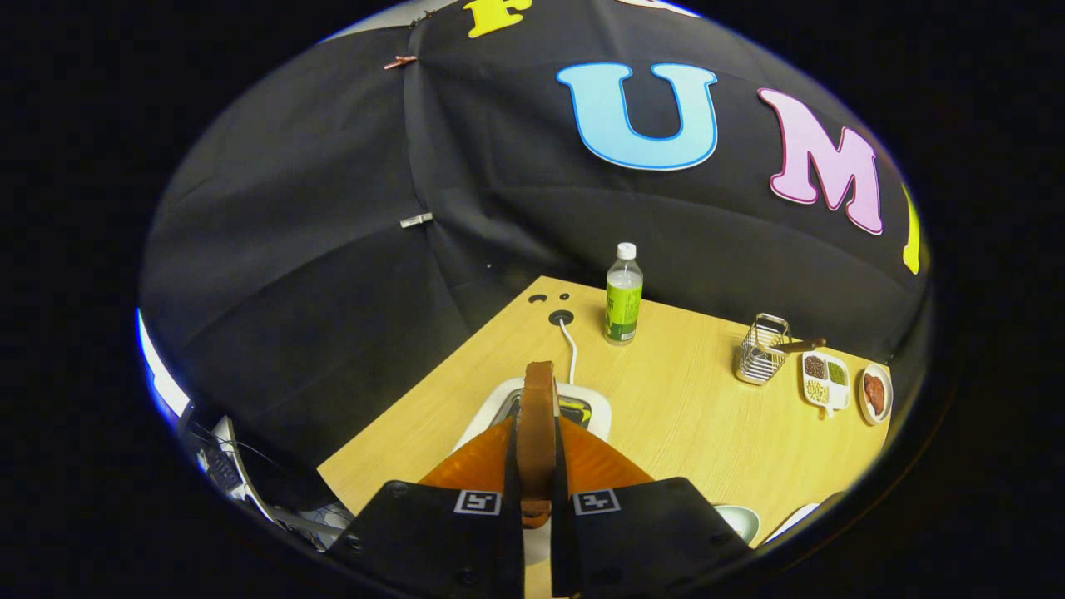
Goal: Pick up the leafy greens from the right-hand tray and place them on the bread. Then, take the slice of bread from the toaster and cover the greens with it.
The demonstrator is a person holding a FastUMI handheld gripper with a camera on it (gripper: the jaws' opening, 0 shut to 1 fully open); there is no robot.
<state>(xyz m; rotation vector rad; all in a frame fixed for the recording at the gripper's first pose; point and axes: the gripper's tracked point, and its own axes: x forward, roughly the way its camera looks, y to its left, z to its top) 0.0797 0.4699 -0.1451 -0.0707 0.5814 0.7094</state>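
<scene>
Brown bread slice pinched upright in the claw

We see the claw (537, 474) nearly closed, both fingers (466, 532) pressing the bread slice (538, 416) edge-on, just above the toaster (582, 409). Beyond the toaster on the wooden surface (682, 408), its cord runs to a cable hole. A green-labelled bottle (623, 295) stands behind the toaster; a wire basket (761, 349), a divided dish (825, 380) and a small plate (875, 393) sit well off to its right.
</scene>
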